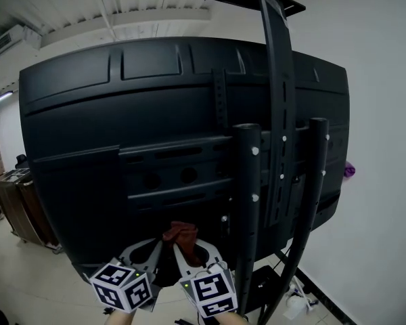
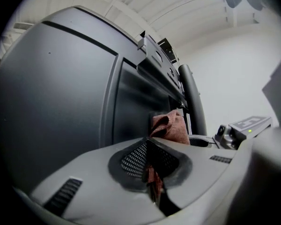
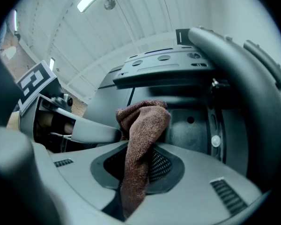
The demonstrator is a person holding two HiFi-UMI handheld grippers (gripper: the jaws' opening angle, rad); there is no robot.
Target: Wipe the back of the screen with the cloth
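Head view: I'm holding my left gripper (image 1: 152,249) and right gripper (image 1: 193,252) side by side, low at the black back of the screen (image 1: 122,134). The brown cloth (image 1: 181,233) is bunching between them, just beside the stand (image 1: 247,202).

Left gripper view: my jaws are pinching tight on a thin strip of cloth (image 2: 171,125).

Right gripper view: my jaws are clamping the cloth's thick hanging fold (image 3: 145,121), its bunch sitting against the screen.
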